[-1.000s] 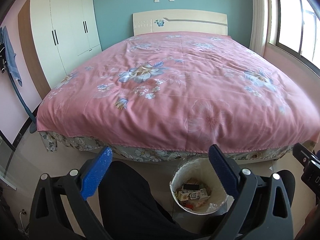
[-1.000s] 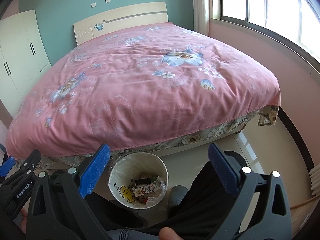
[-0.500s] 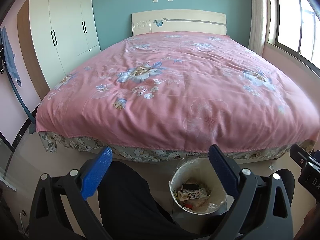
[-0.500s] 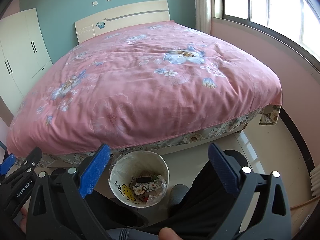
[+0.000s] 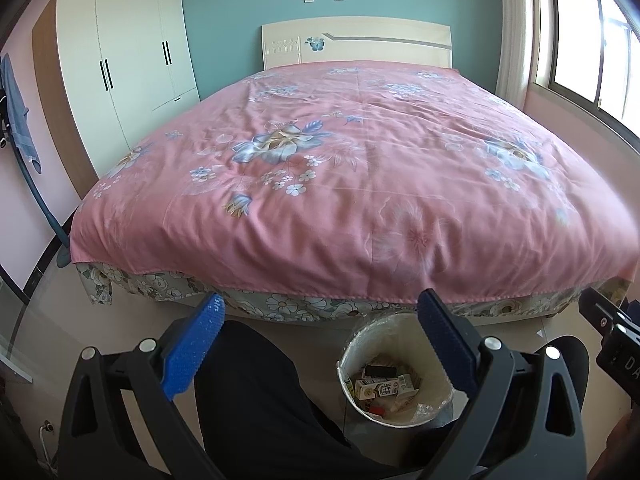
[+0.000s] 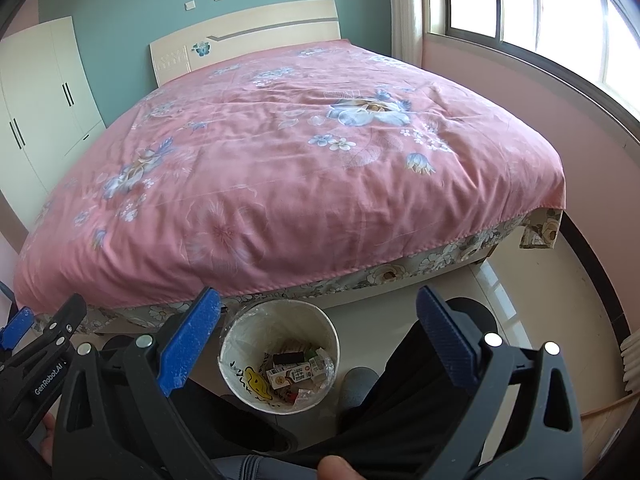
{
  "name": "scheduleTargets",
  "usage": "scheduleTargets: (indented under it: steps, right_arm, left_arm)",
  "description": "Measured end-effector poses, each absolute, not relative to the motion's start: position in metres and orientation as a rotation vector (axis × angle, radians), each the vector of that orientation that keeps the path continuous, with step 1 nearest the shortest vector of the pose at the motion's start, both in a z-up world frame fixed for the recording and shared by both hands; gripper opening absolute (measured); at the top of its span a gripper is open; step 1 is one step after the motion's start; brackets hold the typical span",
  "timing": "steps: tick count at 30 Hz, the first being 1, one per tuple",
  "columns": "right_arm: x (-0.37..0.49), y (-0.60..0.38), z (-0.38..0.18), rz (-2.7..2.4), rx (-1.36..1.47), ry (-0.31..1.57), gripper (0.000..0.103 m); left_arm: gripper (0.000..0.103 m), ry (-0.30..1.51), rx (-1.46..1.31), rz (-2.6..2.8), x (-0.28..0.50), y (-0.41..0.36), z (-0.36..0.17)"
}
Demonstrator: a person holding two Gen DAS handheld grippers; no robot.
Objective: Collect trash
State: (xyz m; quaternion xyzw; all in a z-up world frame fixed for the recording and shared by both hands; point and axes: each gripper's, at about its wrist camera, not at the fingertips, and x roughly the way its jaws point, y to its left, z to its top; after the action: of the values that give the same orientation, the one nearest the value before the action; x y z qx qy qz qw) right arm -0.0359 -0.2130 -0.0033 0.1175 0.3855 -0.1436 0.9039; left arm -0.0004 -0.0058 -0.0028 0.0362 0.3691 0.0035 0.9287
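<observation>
My left tongs (image 5: 320, 344) stand spread wide with nothing between them, the blue pads (image 5: 192, 350) ribbed and pebbled on glossy black plastic arms. Through the gap I see my black trouser leg (image 5: 256, 392), and just right of it the round waste bin (image 5: 400, 420) on the pale tiled floor, lined with crinkled clear plastic and sitting close to the foot of the bed (image 5: 340, 184). Inside it lies the trash (image 5: 382, 386): a small printed carton, a dark flat oblong and some scraps. The bed wears a smooth pink quilt with blue-grey flowers over a floral valance; a cream headboard (image 5: 360, 42) and a white flat-fronted wardrobe (image 5: 120, 68) stand behind. From the right wrist, my right tongs (image 6: 318, 342) are likewise parted and empty, same blue textured pads (image 6: 188, 344). The bin (image 6: 244, 384) appears between the fingers, nearer the left one, its white wall printed with a yellow cartoon figure, the trash (image 6: 292, 372) heaped at the bottom. The left tool's black frame (image 6: 36, 364) shows at the left edge, lettered in white. A grey rounded shoe tip (image 6: 358, 382) rests beside the bin.
</observation>
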Motion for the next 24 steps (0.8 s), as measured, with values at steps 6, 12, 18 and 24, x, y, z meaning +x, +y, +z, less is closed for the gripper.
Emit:
scheduleTargets:
  steps: [6, 12, 18, 24]
  right_arm:
    - [-0.035, -0.2125, -0.0049, -0.291, 0.242, 0.803, 0.096]
    - [-0.0351, -0.2126, -0.005, -0.291, 0.244, 0.803, 0.096]
    - [-0.035, -0.2126, -0.005, -0.29, 0.244, 0.804, 0.096]
    - [-0.0352, -0.2127, -0.0056, -0.287, 0.247, 0.805, 0.096]
  left_arm:
    - [0.098, 0.748, 0.082, -0.001, 0.0005, -0.0084, -0.0019]
    - [0.098, 0.762, 0.081, 0.004, 0.0024, -0.0074, -0.0037]
    - [0.098, 0.754, 0.09, 0.002, 0.0015, -0.0072, -0.0035]
    - [0.098, 0.744, 0.098, -0.004, -0.0008, -0.0095, -0.003]
